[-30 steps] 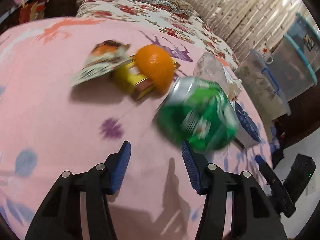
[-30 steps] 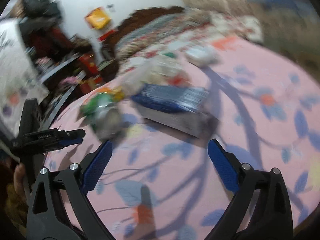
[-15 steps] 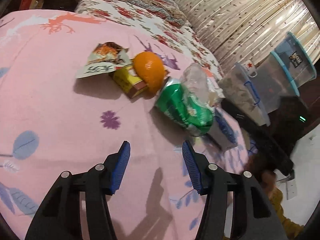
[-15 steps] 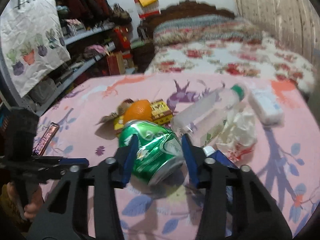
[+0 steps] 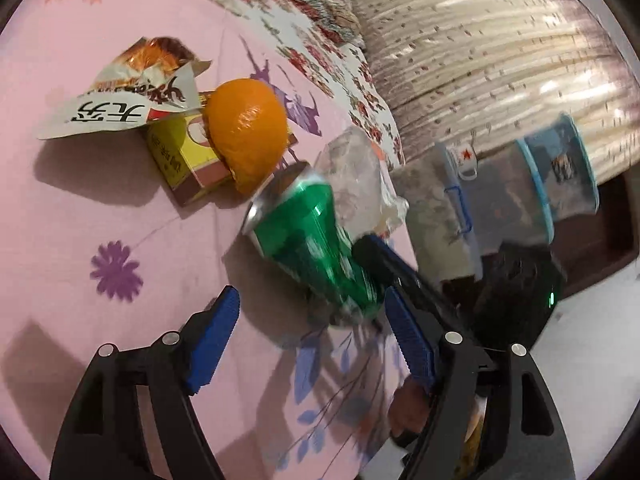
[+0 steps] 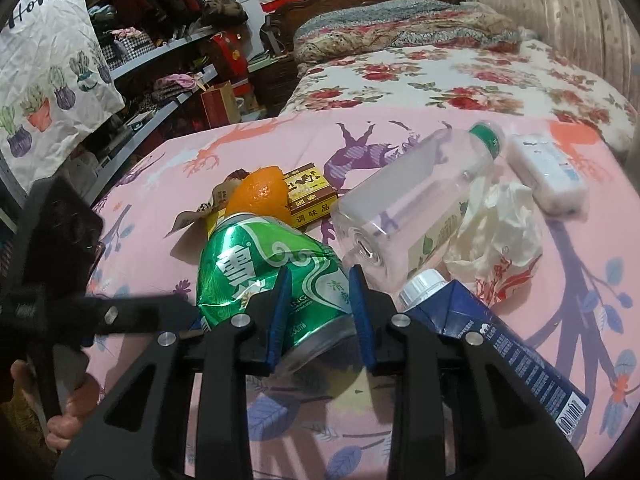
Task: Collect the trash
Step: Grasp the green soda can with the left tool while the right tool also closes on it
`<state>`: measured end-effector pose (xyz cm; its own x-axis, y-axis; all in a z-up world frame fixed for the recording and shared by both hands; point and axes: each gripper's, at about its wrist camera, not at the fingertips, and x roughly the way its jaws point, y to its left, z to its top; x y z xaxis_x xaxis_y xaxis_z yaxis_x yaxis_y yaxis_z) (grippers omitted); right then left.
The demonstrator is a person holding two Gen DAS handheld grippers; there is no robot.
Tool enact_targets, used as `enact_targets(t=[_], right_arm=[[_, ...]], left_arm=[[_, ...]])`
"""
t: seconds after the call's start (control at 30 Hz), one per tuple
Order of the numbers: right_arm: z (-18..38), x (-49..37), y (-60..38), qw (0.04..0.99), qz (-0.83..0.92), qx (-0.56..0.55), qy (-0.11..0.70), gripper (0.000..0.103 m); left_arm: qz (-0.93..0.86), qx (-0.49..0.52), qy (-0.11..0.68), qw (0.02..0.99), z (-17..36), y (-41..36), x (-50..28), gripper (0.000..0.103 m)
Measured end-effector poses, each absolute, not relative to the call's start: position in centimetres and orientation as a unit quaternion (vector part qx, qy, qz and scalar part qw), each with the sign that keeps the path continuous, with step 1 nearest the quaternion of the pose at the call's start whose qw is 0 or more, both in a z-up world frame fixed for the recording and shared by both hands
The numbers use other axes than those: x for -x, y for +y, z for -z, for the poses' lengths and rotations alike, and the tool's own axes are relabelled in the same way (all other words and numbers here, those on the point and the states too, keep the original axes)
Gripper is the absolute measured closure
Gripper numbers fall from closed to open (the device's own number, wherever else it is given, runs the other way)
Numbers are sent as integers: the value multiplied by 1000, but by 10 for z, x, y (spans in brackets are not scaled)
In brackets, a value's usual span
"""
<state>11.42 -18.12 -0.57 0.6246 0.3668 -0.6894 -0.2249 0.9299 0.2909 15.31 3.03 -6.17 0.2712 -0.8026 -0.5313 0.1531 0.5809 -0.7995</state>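
A dented green can [image 6: 260, 272] lies among trash on a pink sheet [image 6: 580, 280]. My right gripper [image 6: 318, 316] has its blue pads pressed on the can's near end, and its jaws are closing. In the left wrist view the can [image 5: 312, 240] tilts up off the sheet, with one of the right gripper's black fingers [image 5: 384, 268] against it. My left gripper [image 5: 312, 340] sits just in front of the can. Its jaws are opening and nothing is gripped. Behind the can are an orange peel [image 5: 248, 136], a yellow box [image 5: 180, 160] and a torn snack wrapper [image 5: 132, 96].
A clear plastic bottle [image 6: 416, 200], a crumpled white bag [image 6: 496, 232], a blue carton [image 6: 500, 340] and a white tissue pack [image 6: 548, 172] lie right of the can. A floral bed [image 6: 440, 76] is behind, shelves [image 6: 160, 60] to the left, and storage bins [image 5: 520, 200] past the sheet's edge.
My right gripper swung across to the green can and closed on its end. The left gripper's jaws have spread wider, and the can's near end has tipped up.
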Motion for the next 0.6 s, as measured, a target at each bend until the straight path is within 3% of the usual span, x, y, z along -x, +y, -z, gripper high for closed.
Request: enact_targets(t=[0.2,0.27,0.33,0.43,0.47,0.53,0.6], right_arm=[[5,-109,-180,893,-181,-95,401,70],[3,-102,-182,892,-186,-98,400,68],[-5,-88,-192,899,-191,-112,379,68],[-22,-61,-219,920,-168,-131,330,67],[-26,-54,-230,926,-155,-134,316,64],[-33,-38,-257,938,-116,-148,292,39],[-31,-28,-284,941,-87,-164,285,38]], left_arm=[[318,326,506,733,63,16,-165,38],[307,306,508,744,64,10,-162,63],[332,323,506,728,68,10,-162,80],[341,315,502,729,64,17,-154,82],[347,314,502,728,63,20,-150,84],[358,314,503,721,62,26,-142,87],[362,310,503,721,60,30,-135,87]])
